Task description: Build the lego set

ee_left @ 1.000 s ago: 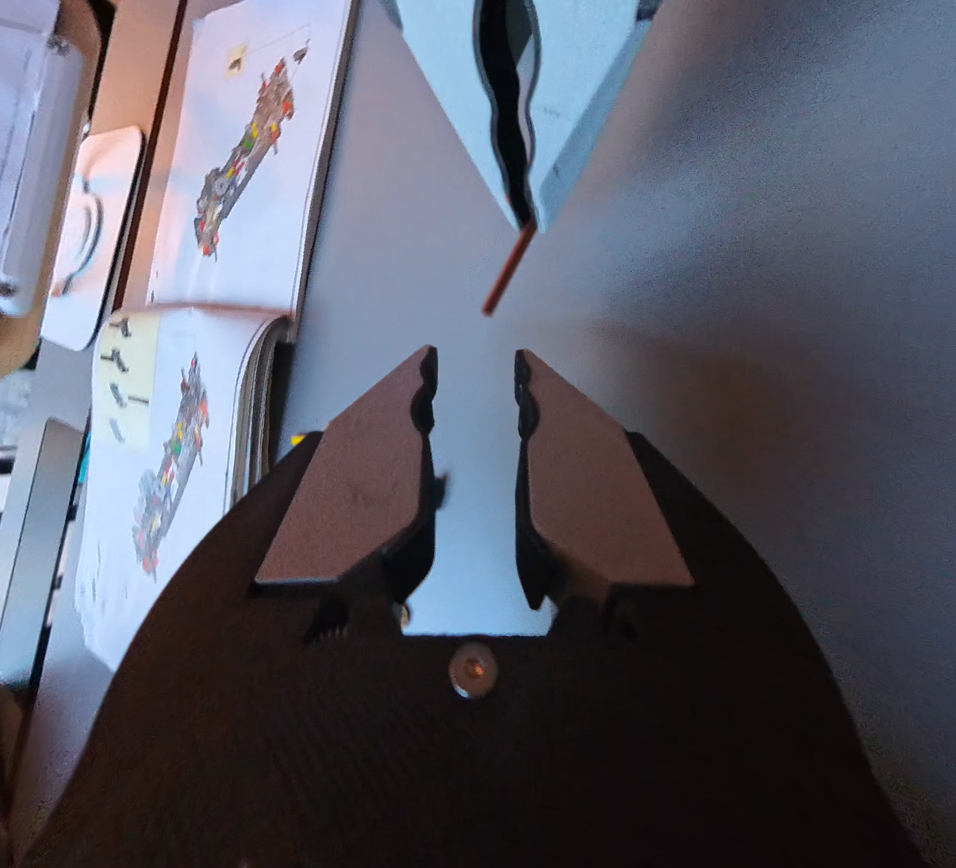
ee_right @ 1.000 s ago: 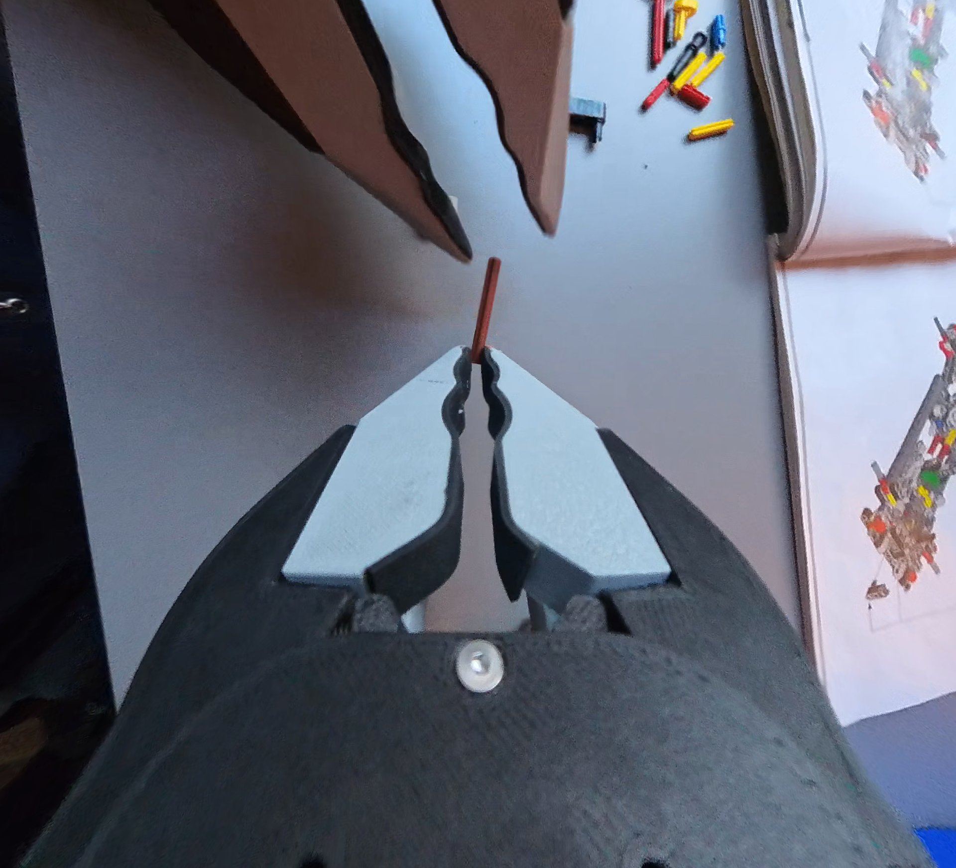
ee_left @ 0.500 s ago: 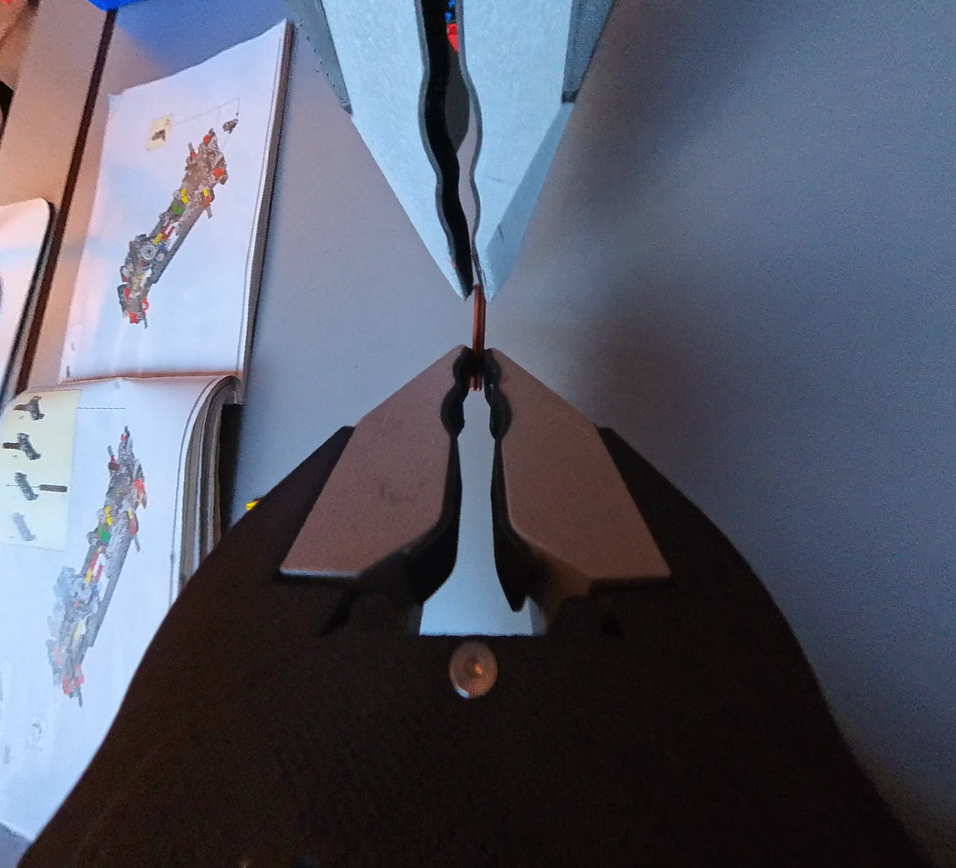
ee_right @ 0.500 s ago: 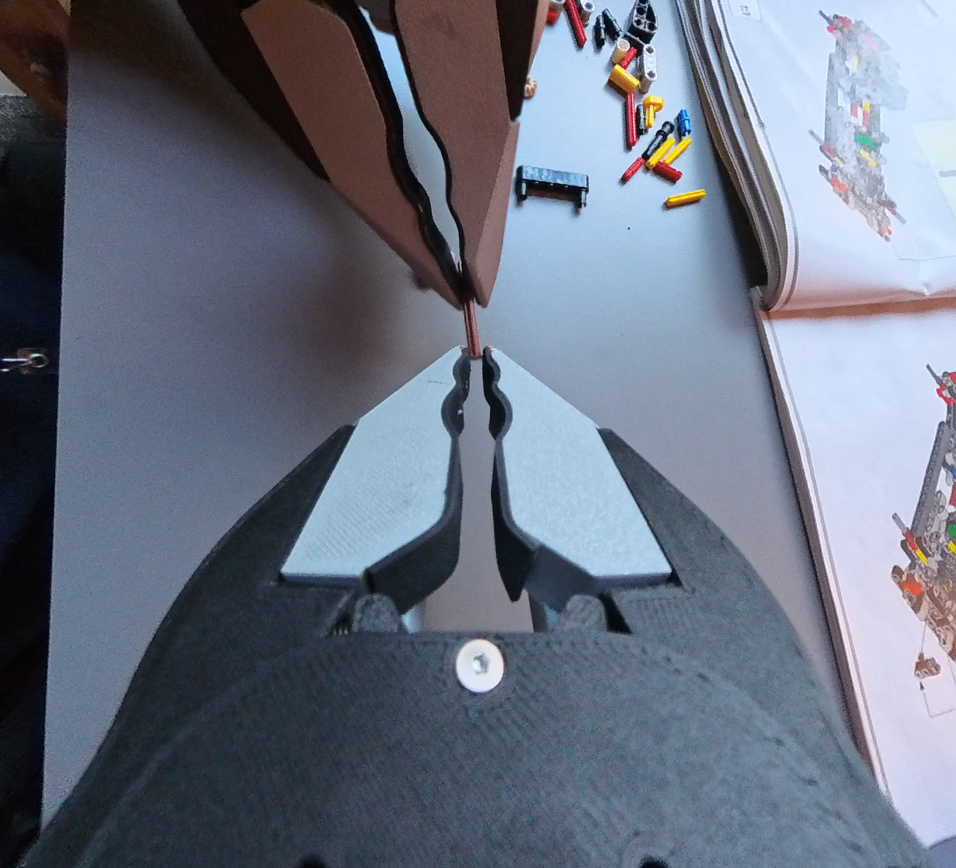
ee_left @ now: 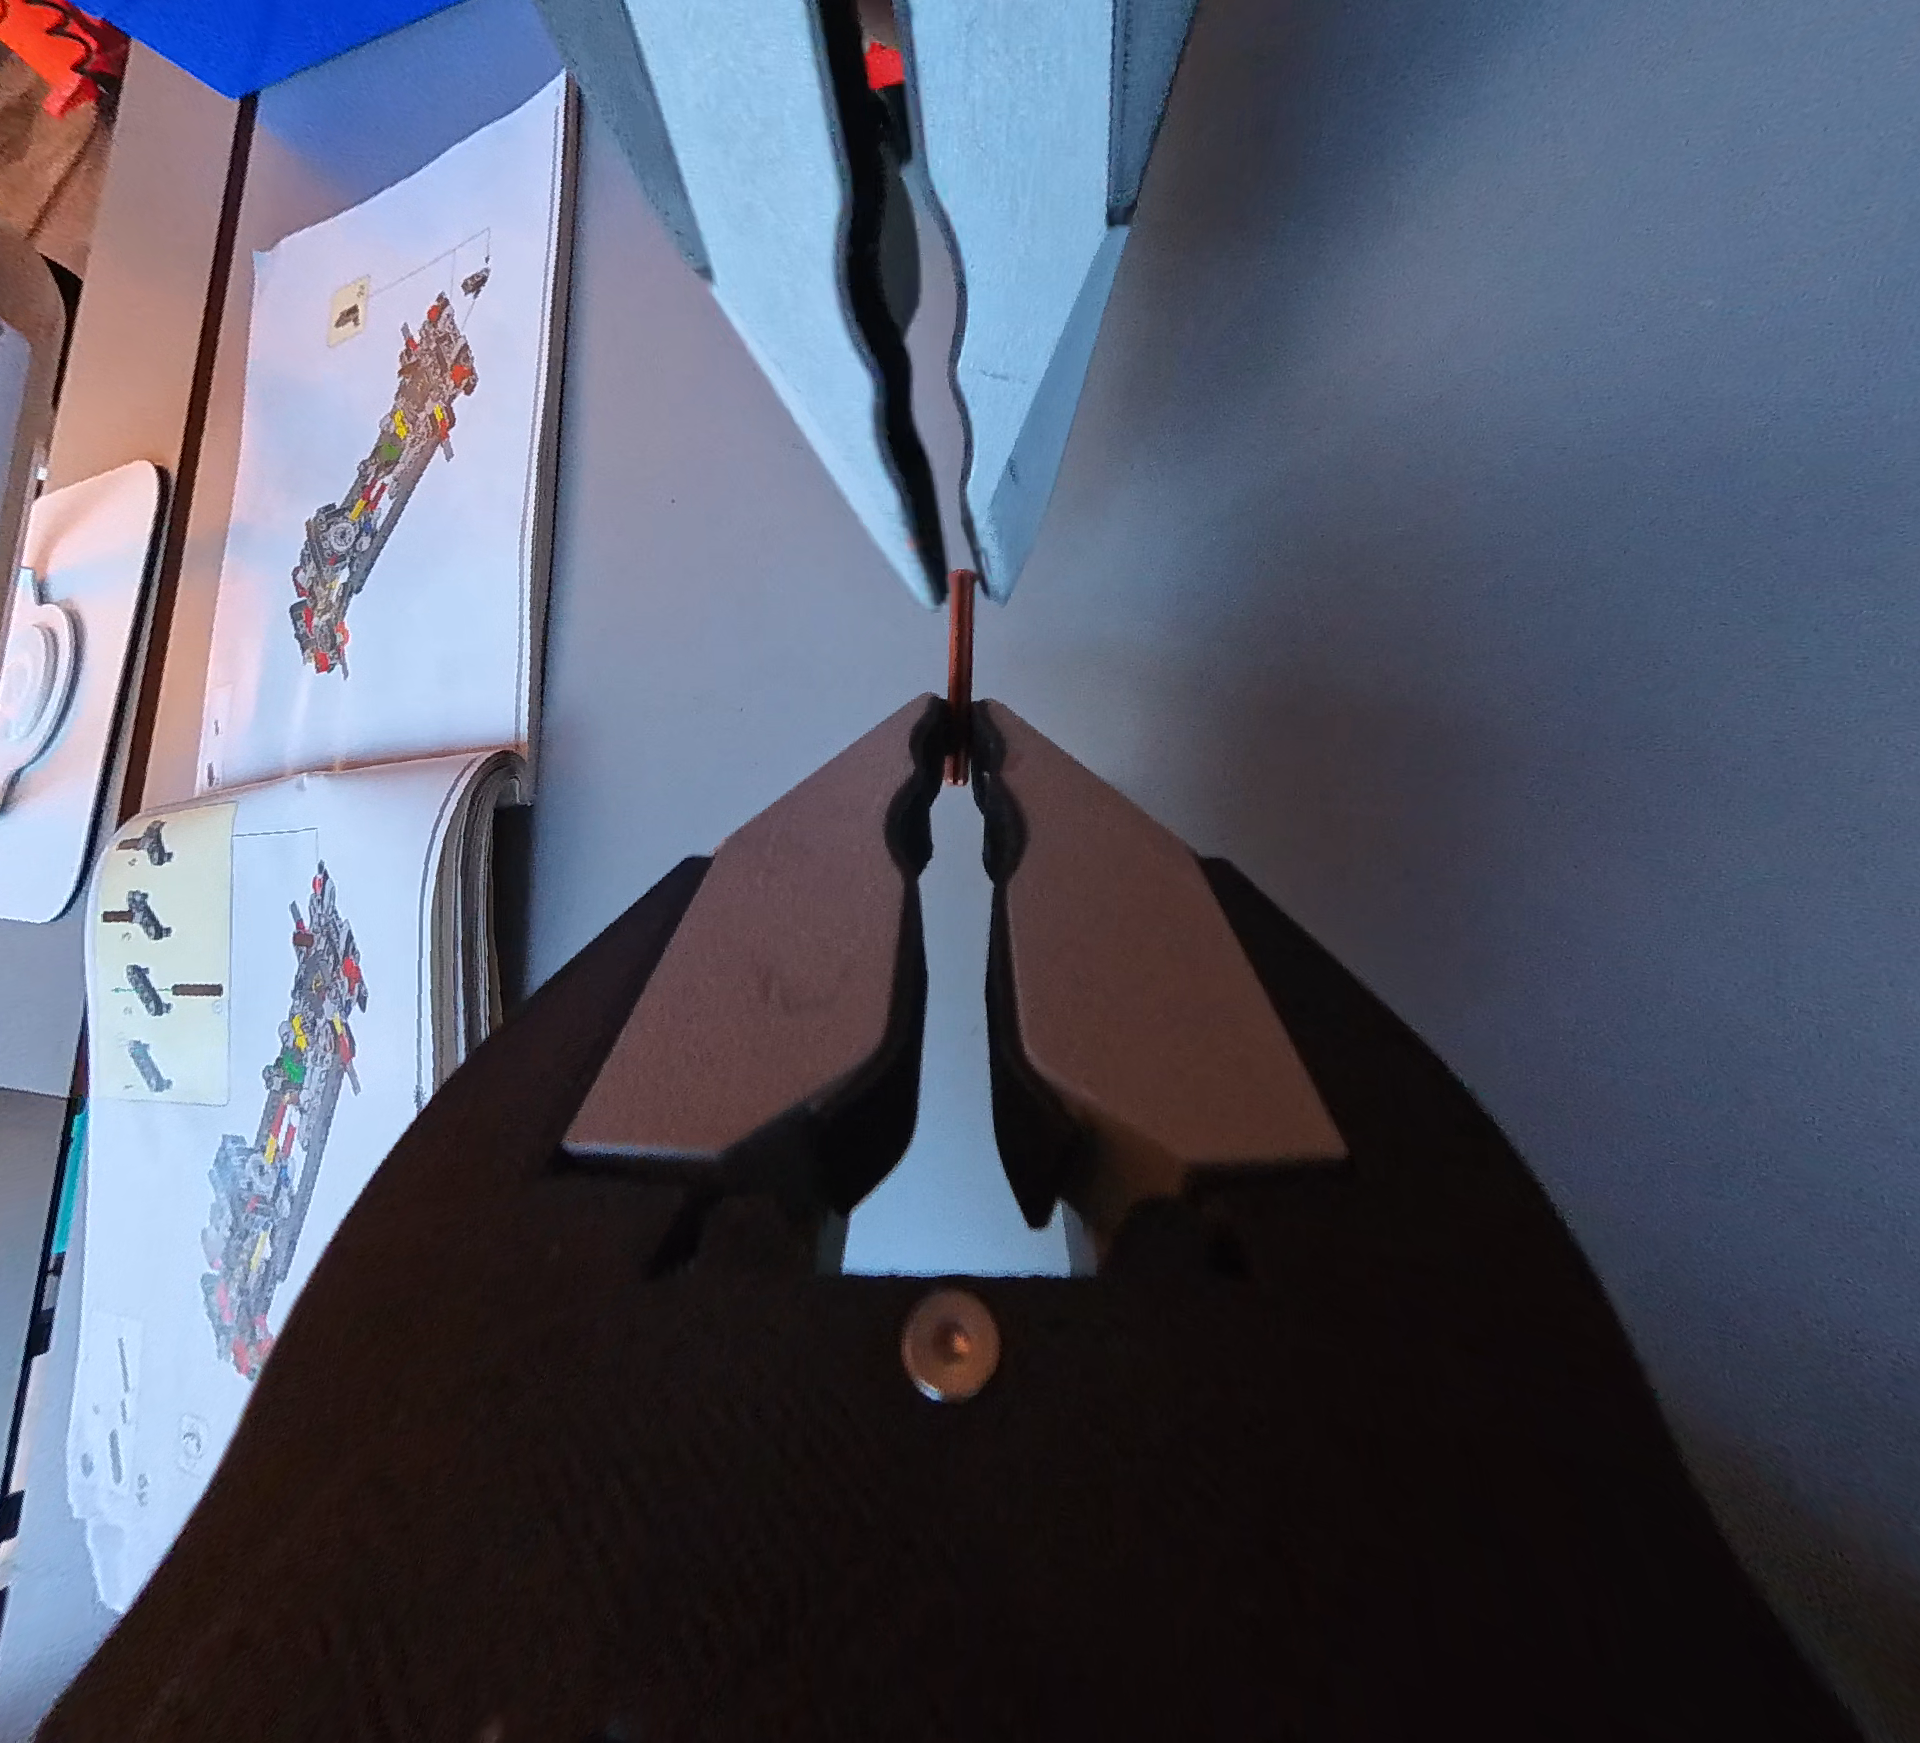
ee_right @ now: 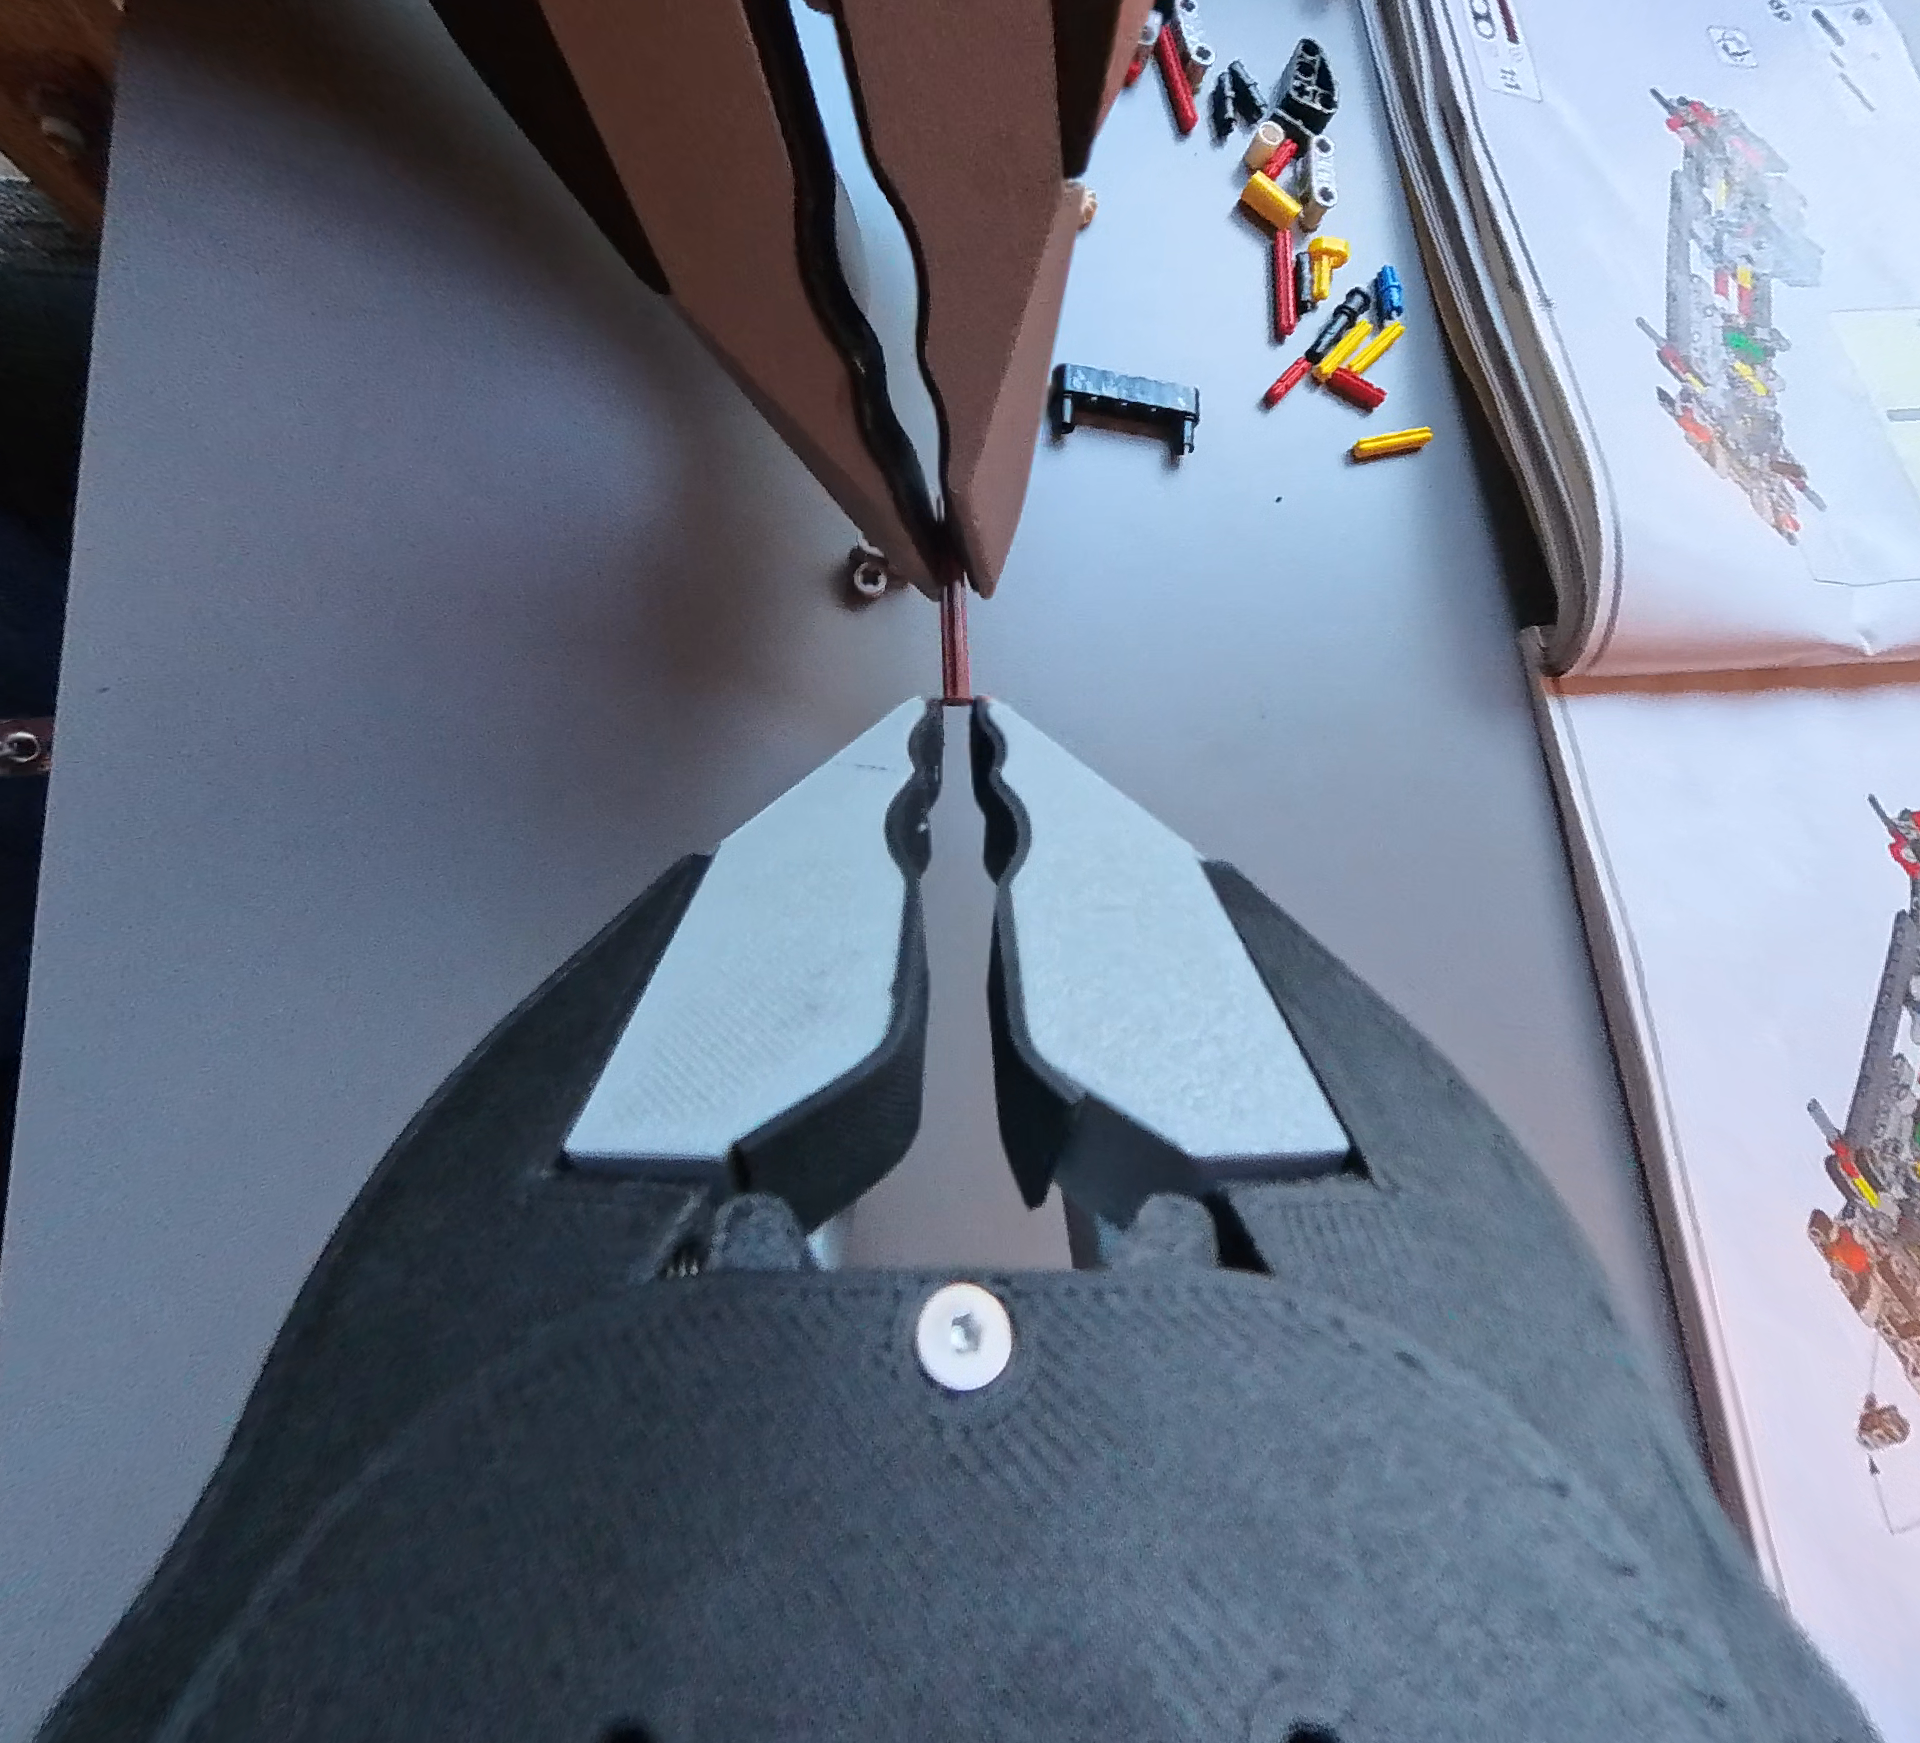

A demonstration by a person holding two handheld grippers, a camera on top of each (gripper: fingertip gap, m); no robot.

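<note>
2 grippers, our left [ee_left: 957,737] and right [ee_right: 957,704], each pinch 1 end of the thin red rod [ee_left: 961,644] above the grey table [ee_right: 416,446].

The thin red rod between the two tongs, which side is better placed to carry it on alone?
Probably the left tongs: the red rod reaches well in between their brown tips, whereas the right tongs pinch only its very end.

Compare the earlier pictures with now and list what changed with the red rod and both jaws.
The left gripper stood open, clear of the red rod; it moved in and shut on the rod's free end. The right gripper kept its hold on the other end throughout. Both now grip it above the table. The loose parts and booklet lie unmoved.
</note>
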